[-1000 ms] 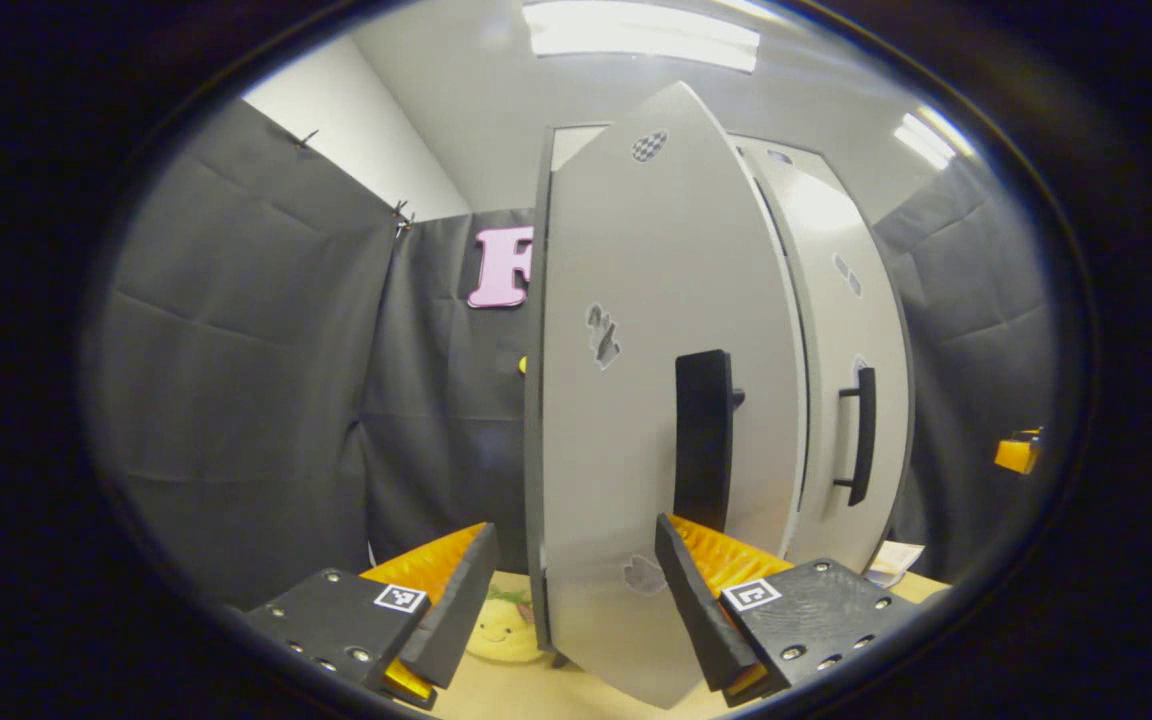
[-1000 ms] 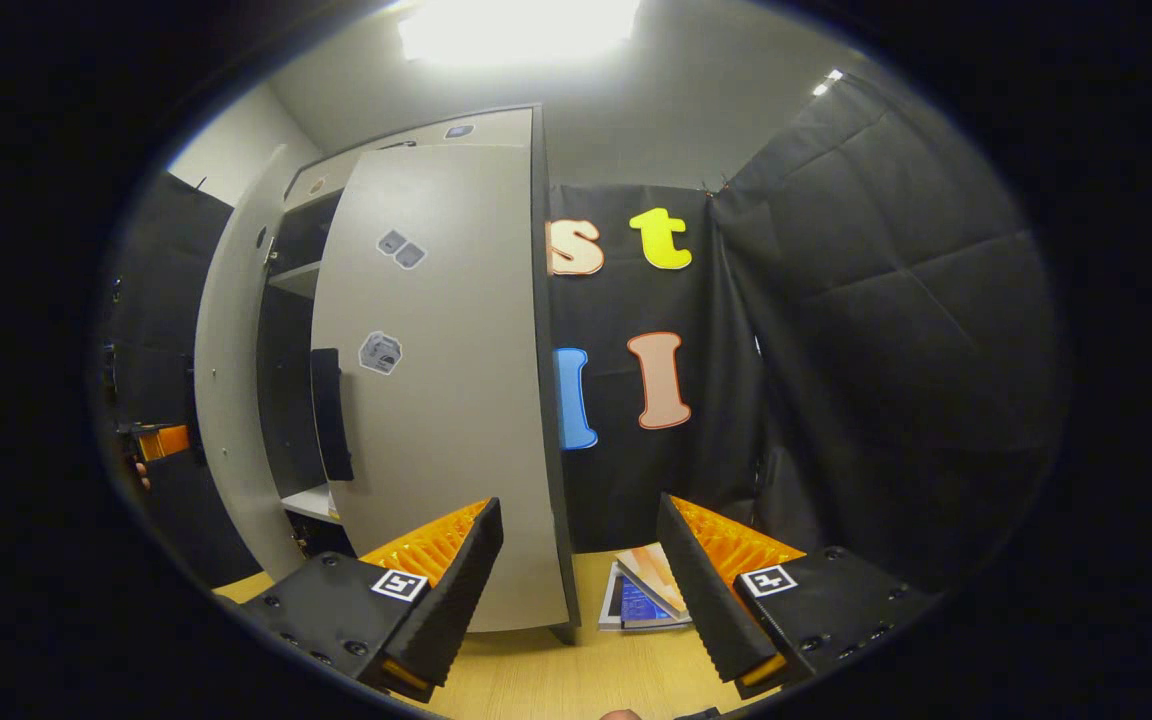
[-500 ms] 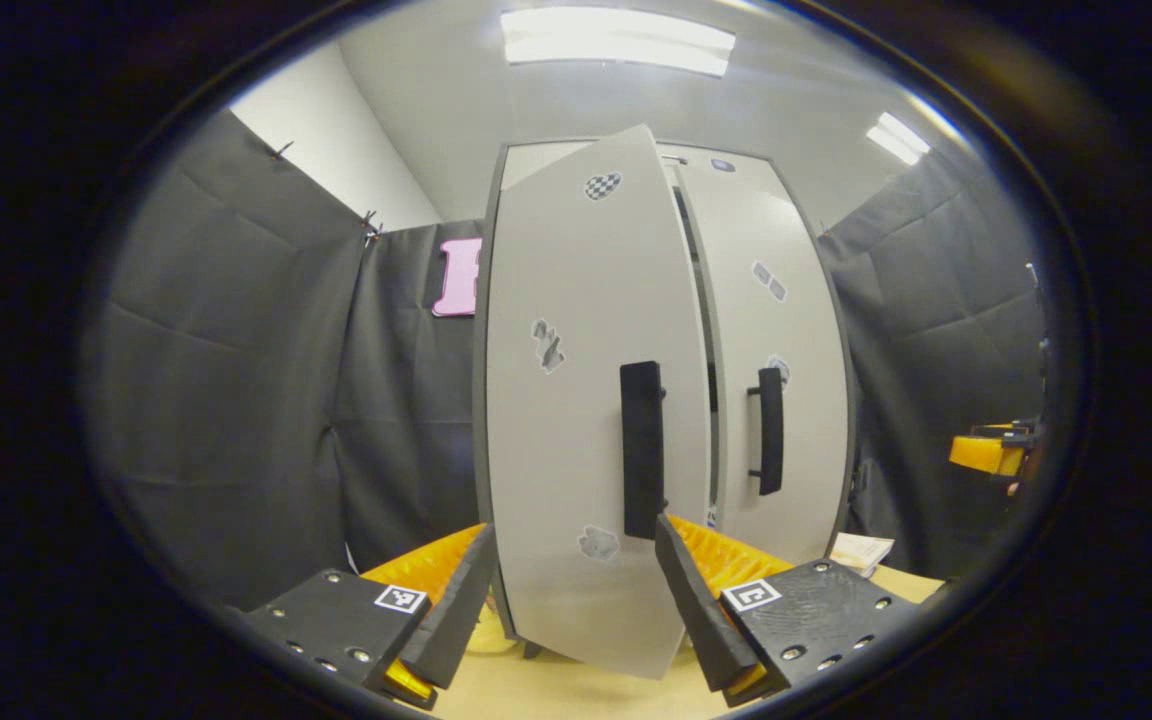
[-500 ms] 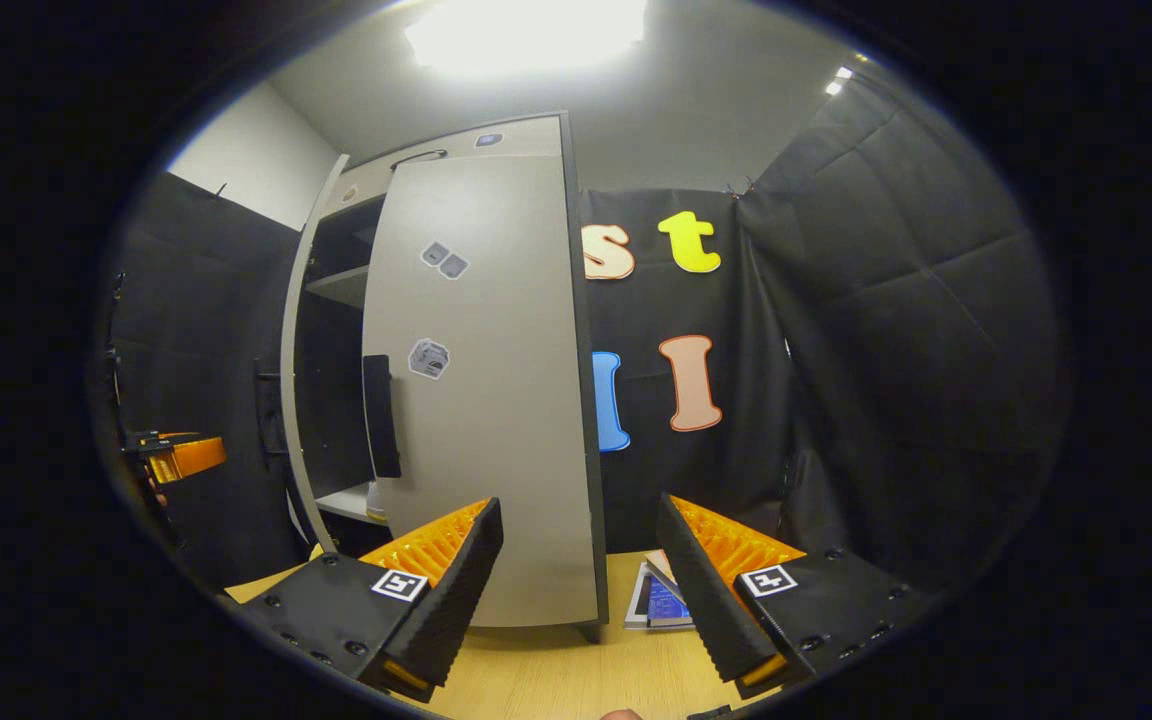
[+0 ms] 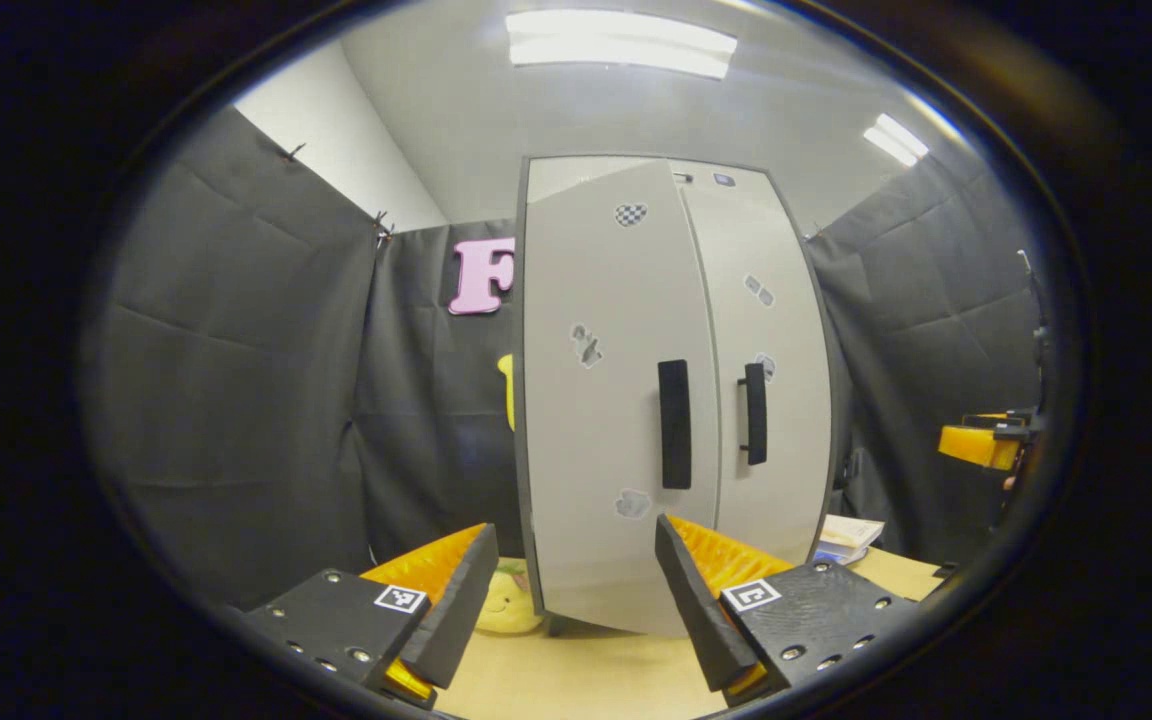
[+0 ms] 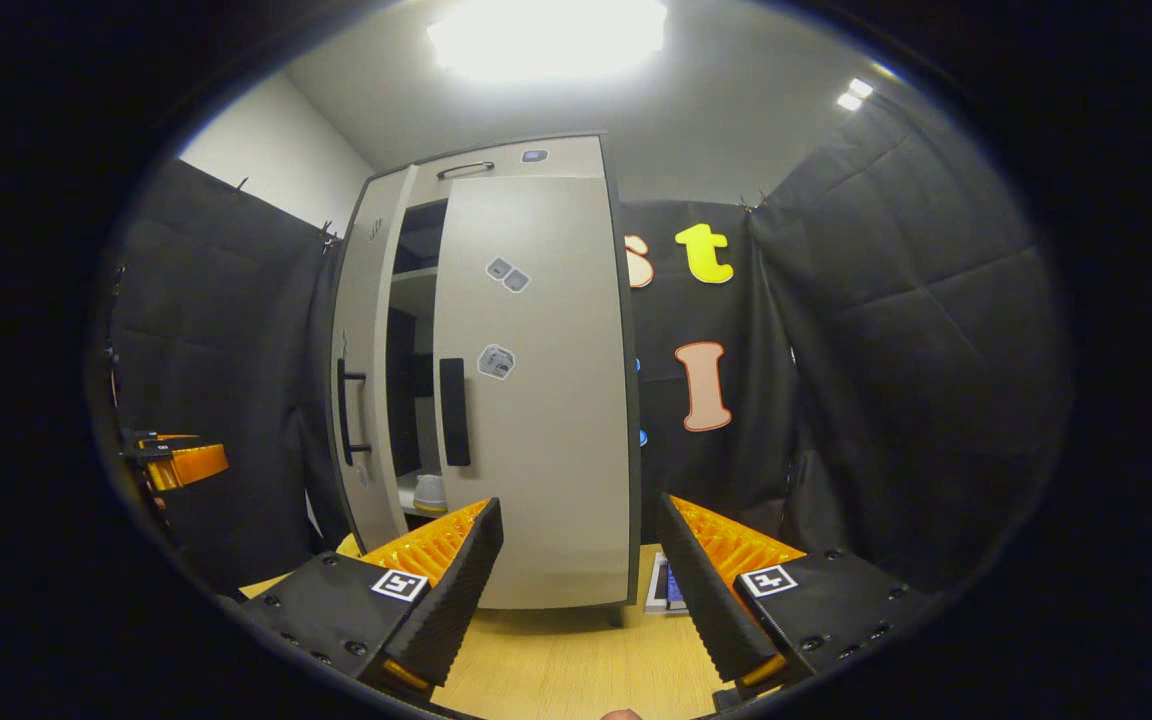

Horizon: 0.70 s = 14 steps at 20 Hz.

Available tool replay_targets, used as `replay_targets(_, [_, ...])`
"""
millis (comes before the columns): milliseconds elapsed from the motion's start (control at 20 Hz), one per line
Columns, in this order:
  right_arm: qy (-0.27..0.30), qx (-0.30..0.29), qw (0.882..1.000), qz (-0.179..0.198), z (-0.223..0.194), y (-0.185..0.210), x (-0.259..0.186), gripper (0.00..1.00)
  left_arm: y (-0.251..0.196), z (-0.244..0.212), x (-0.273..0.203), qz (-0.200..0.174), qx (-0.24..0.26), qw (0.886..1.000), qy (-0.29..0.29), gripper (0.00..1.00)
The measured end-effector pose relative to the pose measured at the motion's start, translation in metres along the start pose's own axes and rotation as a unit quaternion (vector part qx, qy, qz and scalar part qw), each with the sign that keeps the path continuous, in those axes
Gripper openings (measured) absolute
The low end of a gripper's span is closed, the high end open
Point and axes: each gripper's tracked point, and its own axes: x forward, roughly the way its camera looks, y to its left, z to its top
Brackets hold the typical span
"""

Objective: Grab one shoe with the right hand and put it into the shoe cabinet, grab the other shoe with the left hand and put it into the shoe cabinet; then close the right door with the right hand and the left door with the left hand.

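The grey shoe cabinet (image 5: 671, 400) stands on the wooden table. In the left gripper view its left door (image 5: 606, 420) with a black handle (image 5: 674, 424) sits almost flush against the right door (image 5: 781, 380). The right gripper view shows a dark gap between the left door (image 6: 361, 380) and the right door (image 6: 536, 400), with a white shoe (image 6: 429, 492) on a shelf inside. My left gripper (image 5: 576, 590) is open and empty, short of the left door. My right gripper (image 6: 581, 590) is open and empty in front of the right door. Each gripper also appears far off: right (image 5: 981, 443), left (image 6: 181, 462).
A yellow plush toy (image 5: 506, 600) lies on the table at the cabinet's left foot. Books (image 5: 851, 535) lie right of the cabinet, a book (image 6: 664, 590) peeking from behind the right door. Bare wooden table (image 6: 576, 660) lies in front.
The left door has swung from wide open to nearly shut, and the right door has closed further. Both grippers have drawn back, so the cabinet looks smaller.
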Motion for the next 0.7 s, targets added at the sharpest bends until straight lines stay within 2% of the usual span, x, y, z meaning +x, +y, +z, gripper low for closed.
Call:
replay_targets(350, [-0.006, -0.001, 1.0, 0.003, 0.005, 0.018, -0.025, 0.97, 0.001, 0.002, 0.001, -0.006, 0.015, 1.0, -0.01, 0.91])
replay_targets(400, [-0.008, -0.003, 1.0, 0.003, 0.007, 0.019, -0.027, 0.92, 0.006, 0.001, -0.009, -0.006, 0.015, 1.0, -0.01, 0.91])
replay_targets(450, [-0.009, -0.005, 1.0, 0.002, 0.008, 0.02, -0.029, 0.92, 0.007, 0.0, -0.012, -0.006, 0.015, 1.0, -0.01, 0.9])
replay_targets(500, [-0.011, -0.005, 1.0, 0.001, 0.01, 0.021, -0.031, 0.97, 0.009, -0.001, -0.014, -0.007, 0.013, 1.0, -0.01, 0.91])
replay_targets(600, [-0.013, -0.005, 1.0, 0.0, 0.012, 0.022, -0.032, 0.97, 0.01, 0.0, -0.017, -0.008, 0.012, 1.0, -0.01, 0.91])
replay_targets(650, [-0.013, -0.005, 1.0, -0.001, 0.011, 0.022, -0.032, 0.92, 0.01, 0.0, -0.018, -0.008, 0.012, 1.0, -0.011, 0.91])
replay_targets(700, [-0.012, -0.006, 1.0, -0.002, 0.011, 0.021, -0.032, 0.92, 0.011, -0.001, -0.018, -0.007, 0.012, 1.0, -0.01, 0.9])
